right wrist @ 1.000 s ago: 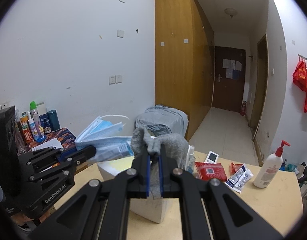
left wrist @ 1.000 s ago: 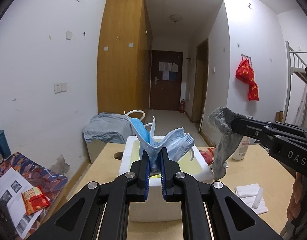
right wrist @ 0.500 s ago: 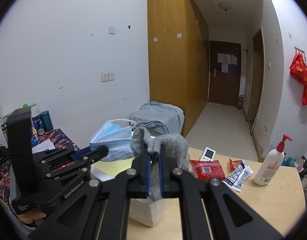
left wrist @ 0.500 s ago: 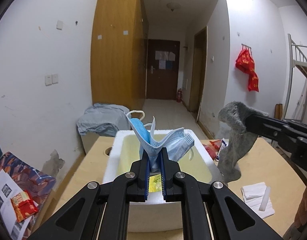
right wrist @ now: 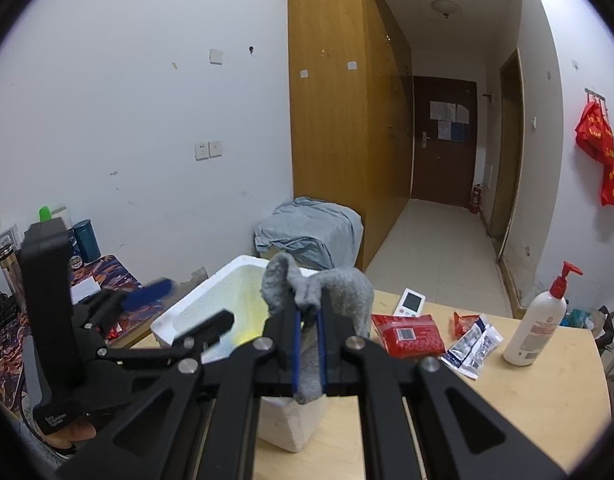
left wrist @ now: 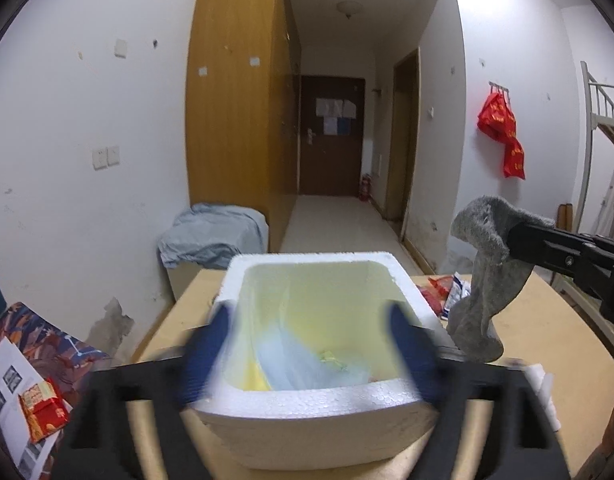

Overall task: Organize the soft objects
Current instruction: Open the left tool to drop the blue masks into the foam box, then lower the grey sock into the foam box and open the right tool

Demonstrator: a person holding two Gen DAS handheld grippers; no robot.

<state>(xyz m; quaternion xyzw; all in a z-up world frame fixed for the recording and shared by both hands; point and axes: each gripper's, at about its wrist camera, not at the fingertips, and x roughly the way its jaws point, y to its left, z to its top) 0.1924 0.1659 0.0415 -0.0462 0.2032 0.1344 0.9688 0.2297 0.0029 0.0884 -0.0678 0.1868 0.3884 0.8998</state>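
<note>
Left gripper (left wrist: 307,344): jaws wide apart and blurred, straddling the open white foam box (left wrist: 311,404), holding nothing. A pale blue face mask (left wrist: 307,364) lies loose inside the box, on the yellow lining.

Right gripper (right wrist: 308,350): jaws clamped on a grey sock (right wrist: 319,292). In the left wrist view the sock hangs limp, long axis near vertical, toe end lowest, just beyond the box's right-hand wall and apparently outside it. The box opening thus lies to the left of the sock and lower; the right gripper is the nearer one for this item.

Judgement: the next placement calls for a short leftward carry so the dangling toe clears the foam rim before the jaws part. A snag on that rim seems the main risk.

Wooden table (right wrist: 507,396): carries the box.
</note>
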